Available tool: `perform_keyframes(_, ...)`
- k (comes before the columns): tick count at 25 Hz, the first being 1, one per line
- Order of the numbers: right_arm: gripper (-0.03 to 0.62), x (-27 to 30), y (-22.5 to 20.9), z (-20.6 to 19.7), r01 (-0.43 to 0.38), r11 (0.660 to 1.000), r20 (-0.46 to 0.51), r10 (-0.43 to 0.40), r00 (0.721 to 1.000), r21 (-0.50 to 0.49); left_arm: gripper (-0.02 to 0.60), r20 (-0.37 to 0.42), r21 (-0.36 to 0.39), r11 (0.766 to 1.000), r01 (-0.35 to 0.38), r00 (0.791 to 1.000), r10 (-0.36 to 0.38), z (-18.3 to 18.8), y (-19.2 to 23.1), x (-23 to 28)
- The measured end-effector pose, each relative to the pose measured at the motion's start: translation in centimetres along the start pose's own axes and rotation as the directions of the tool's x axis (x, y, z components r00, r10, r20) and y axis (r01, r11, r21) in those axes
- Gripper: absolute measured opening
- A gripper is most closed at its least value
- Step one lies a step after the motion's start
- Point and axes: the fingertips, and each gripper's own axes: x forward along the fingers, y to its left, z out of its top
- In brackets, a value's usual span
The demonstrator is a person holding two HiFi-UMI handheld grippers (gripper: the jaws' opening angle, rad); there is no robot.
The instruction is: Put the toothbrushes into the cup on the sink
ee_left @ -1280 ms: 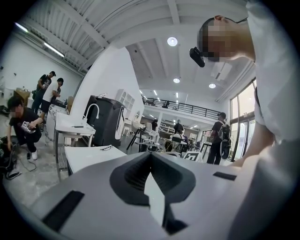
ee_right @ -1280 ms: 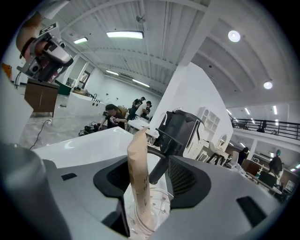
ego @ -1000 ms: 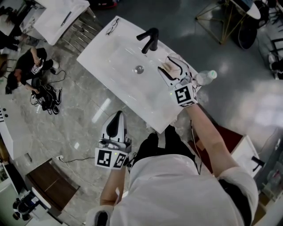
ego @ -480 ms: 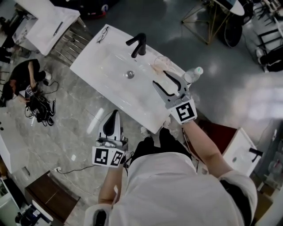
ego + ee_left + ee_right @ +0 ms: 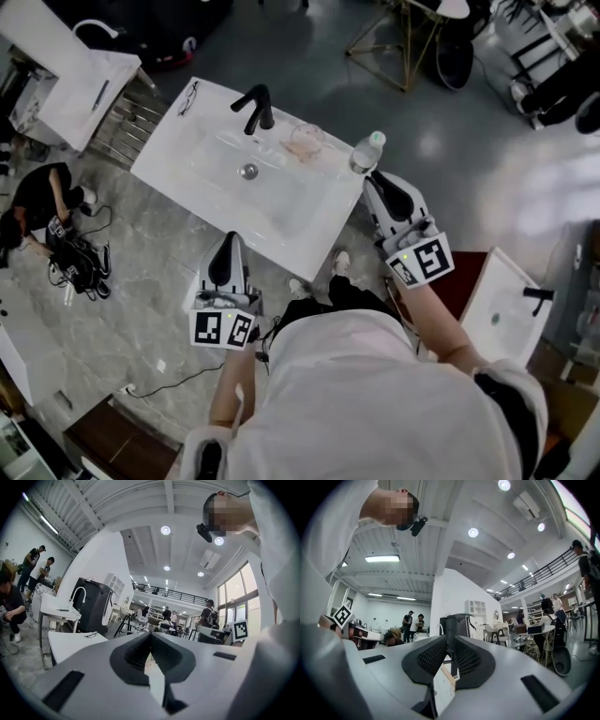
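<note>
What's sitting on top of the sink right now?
A black faucet, a clear cup beside it, a bottle at the right edge and glasses at the far left corner. The cup's contents are too small to make out.

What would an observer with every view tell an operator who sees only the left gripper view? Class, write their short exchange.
Operator: Where is the cup?
Observer: The cup stands on the sink deck, between the black faucet and a bottle.
Operator: Where is the right gripper?
Observer: The right gripper is off the sink's corner, tips beside the bottle, its jaws closing with nothing between them.
</note>
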Motion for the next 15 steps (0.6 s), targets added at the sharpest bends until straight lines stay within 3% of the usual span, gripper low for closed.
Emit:
perform_keyframes(7,0.061,-5.4,-4.4,2.8,0.120,0.982,0.028,-0.125,0.992,0.143,0.003,0.029,0.023,1.000,0.001,1.000,-0.002,1.1,-1.3,0.0)
perform_keyframes(15,0.044,-7.2,-4.1,4.1,0.111,0.981,0.040,-0.119,0.992,0.159,0.003,0.048,0.030,1.000,-0.001,0.999,0.000,1.5,-2.2,-0.4)
